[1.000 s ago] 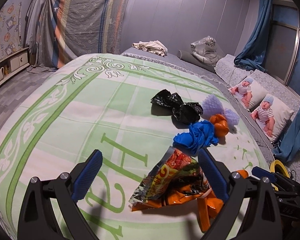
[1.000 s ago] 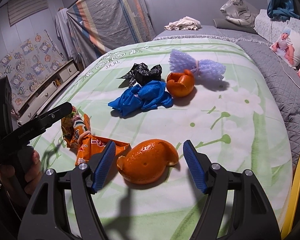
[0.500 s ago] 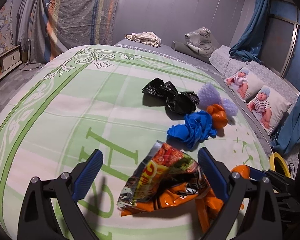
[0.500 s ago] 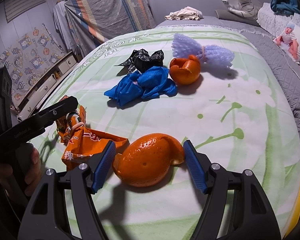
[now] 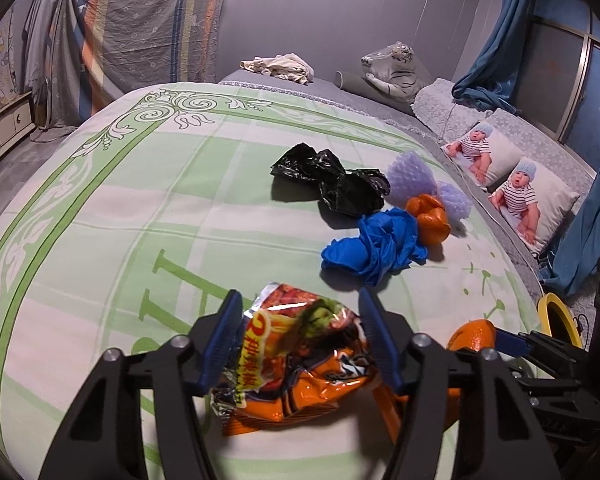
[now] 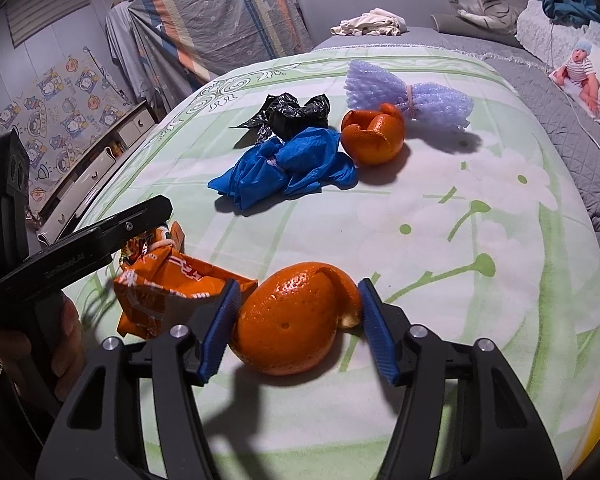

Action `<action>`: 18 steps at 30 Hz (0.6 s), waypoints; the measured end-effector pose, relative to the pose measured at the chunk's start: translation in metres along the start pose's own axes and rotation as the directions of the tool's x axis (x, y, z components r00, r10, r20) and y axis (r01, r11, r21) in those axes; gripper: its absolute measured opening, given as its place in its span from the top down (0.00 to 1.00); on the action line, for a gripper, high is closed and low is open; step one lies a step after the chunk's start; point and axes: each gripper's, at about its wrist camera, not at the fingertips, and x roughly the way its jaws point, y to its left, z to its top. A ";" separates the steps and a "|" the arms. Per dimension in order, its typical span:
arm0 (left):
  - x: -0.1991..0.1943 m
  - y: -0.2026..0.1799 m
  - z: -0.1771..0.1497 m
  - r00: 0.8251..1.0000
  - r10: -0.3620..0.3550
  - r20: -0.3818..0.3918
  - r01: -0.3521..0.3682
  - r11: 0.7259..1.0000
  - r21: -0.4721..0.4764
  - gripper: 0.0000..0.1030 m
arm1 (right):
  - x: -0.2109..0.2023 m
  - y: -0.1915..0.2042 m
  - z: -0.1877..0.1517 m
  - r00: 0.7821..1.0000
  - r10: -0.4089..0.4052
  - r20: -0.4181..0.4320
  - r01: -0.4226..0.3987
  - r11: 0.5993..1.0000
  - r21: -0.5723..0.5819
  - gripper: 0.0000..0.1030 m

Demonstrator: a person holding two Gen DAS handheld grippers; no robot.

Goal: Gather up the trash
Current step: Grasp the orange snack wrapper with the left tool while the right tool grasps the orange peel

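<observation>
Two hand-held grippers closing on separate pieces of trash on a green-patterned bedspread (image 5: 100, 208).
The left gripper (image 5: 300, 340) is closing, its blue pads pressing both sides of a crumpled orange snack wrapper (image 5: 296, 364) at 6 o'clock in the left wrist view; the right gripper (image 6: 296, 328) is likewise closing, its pads touching a hollow orange peel (image 6: 292, 316) at 6 o'clock in its own view. Further trash lies well apart near 1 o'clock (all resting on the bedspread): a blue plastic bag (image 5: 376, 244), a black plastic bag (image 5: 332, 180), a second orange peel (image 5: 430, 218) and a purple foam net (image 5: 416, 176).
</observation>
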 end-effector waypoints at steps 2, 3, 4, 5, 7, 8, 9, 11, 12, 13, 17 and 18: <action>0.001 -0.001 0.000 1.000 0.004 -0.005 -0.004 1.000 -0.002 0.50 | -0.001 0.000 0.000 1.000 0.005 0.000 -0.005 1.000 0.003 0.50; 0.001 -0.001 -0.001 1.000 0.006 -0.004 -0.006 1.000 -0.005 0.52 | -0.001 0.001 0.000 1.000 0.006 0.000 -0.006 1.000 0.002 0.53; 0.000 -0.001 -0.001 1.000 0.007 -0.003 -0.007 1.000 -0.006 0.54 | -0.003 0.000 0.000 1.000 0.003 0.003 -0.003 1.000 0.002 0.55; -0.001 -0.002 -0.001 1.000 0.009 -0.001 -0.009 1.000 -0.002 0.56 | -0.004 0.000 -0.001 1.000 0.003 0.006 -0.003 1.000 0.003 0.56; -0.003 -0.004 0.000 1.000 0.017 0.006 -0.017 1.000 0.008 0.60 | -0.005 0.000 -0.001 1.000 0.008 0.005 -0.008 1.000 0.000 0.58; -0.004 -0.005 0.000 1.000 0.019 0.007 -0.019 1.000 0.011 0.61 | -0.006 0.000 -0.001 1.000 0.011 0.006 -0.011 1.000 0.001 0.59; -0.005 -0.005 0.001 1.000 0.020 0.008 -0.020 1.000 0.011 0.64 | -0.008 0.000 -0.001 1.000 0.011 0.008 -0.011 1.000 0.002 0.60; -0.007 -0.005 0.002 1.000 0.020 0.006 -0.020 1.000 0.004 0.64 | -0.010 0.000 -0.001 1.000 0.010 0.016 -0.010 1.000 0.003 0.61; -0.008 -0.005 0.003 1.000 0.022 0.008 -0.022 1.000 0.002 0.65 | -0.013 -0.001 -0.001 1.000 0.012 0.022 -0.012 1.000 0.007 0.61; -0.009 -0.004 0.003 1.000 0.025 0.011 -0.025 1.000 0.001 0.65 | -0.014 -0.001 0.000 1.000 0.013 0.025 -0.013 1.000 0.006 0.61; -0.014 -0.006 0.005 0.999 0.031 0.021 -0.032 0.999 0.006 0.66 | -0.022 -0.003 0.002 0.999 0.013 0.037 -0.013 1.000 0.010 0.61; -0.016 -0.007 0.005 0.999 0.026 0.024 -0.026 1.000 0.009 0.66 | -0.025 -0.005 0.003 0.999 0.012 0.042 -0.013 1.000 0.016 0.61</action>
